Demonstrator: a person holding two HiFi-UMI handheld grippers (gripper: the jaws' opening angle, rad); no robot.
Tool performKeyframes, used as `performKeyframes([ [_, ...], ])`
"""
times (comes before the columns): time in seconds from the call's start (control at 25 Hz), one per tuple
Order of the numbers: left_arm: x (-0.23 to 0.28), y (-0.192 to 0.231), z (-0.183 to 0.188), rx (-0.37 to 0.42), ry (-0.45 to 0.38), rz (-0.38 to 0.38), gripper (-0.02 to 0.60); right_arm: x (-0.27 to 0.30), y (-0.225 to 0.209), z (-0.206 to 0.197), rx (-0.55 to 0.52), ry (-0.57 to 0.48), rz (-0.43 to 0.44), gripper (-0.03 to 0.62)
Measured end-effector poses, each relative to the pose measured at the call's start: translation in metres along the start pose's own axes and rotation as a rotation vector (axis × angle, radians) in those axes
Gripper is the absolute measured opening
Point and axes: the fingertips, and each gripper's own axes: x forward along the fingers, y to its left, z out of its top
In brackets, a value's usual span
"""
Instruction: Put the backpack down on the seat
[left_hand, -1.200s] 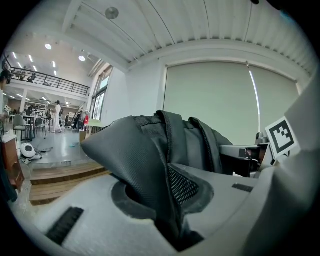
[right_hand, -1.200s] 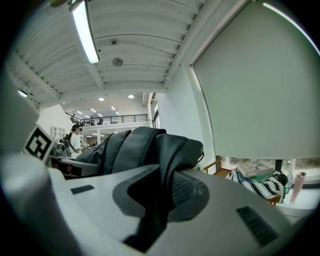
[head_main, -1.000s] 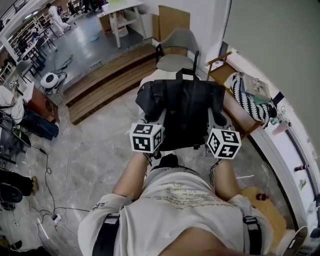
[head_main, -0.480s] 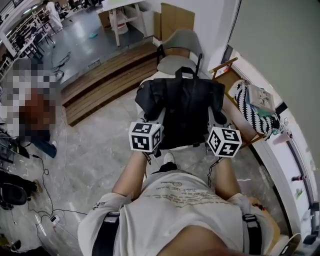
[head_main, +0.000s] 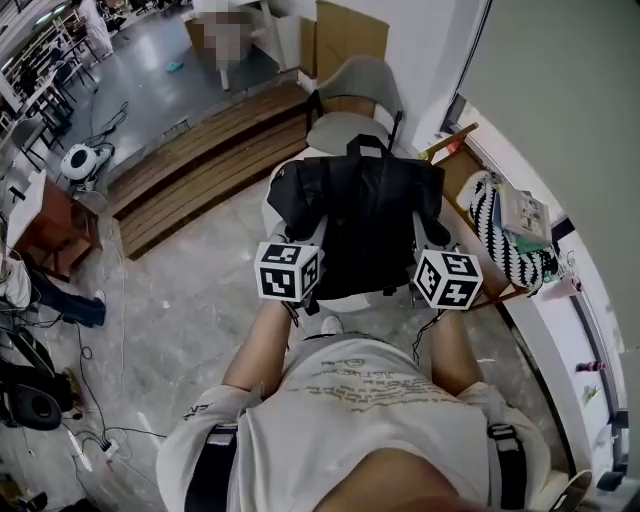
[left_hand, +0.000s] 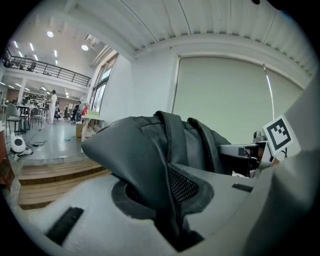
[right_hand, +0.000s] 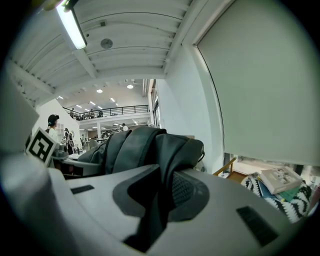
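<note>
Black all over the backpack (head_main: 365, 215), with a patch of fine black mesh (left_hand: 182, 184) on it. Pale grey on the left gripper (head_main: 316, 228) and the right gripper (head_main: 424, 232), darker grey on their pads. White cubes (head_main: 290, 270) with black square markers. Grey on the chair (head_main: 352, 88). Black-and-white wavy stripes on the cushion (head_main: 500, 240). Warm brown on the wooden steps (head_main: 190, 170) and the cardboard (head_main: 345, 30). Mottled grey on the floor (head_main: 180, 300). Cream on the shirt (head_main: 370, 420), crossed by black straps (head_main: 212, 465). Pale grey-green on the blind (left_hand: 225, 95).

Open-plan lab: mezzanine (left_hand: 45, 70), floor cables (head_main: 100, 440)
</note>
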Motion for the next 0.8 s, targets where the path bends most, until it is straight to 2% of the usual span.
performKeyframes([
  [0.44,0.072,0.048,0.032,0.017,0.013,-0.013,0.087,0.085,-0.021,0.023,0.023,0.000,-0.006,0.049],
  [0.8,0.103,0.056,0.031,0.019,0.049,-0.033,0.087,0.107,-0.039,0.018,0.059,0.027,-0.017,0.049],
])
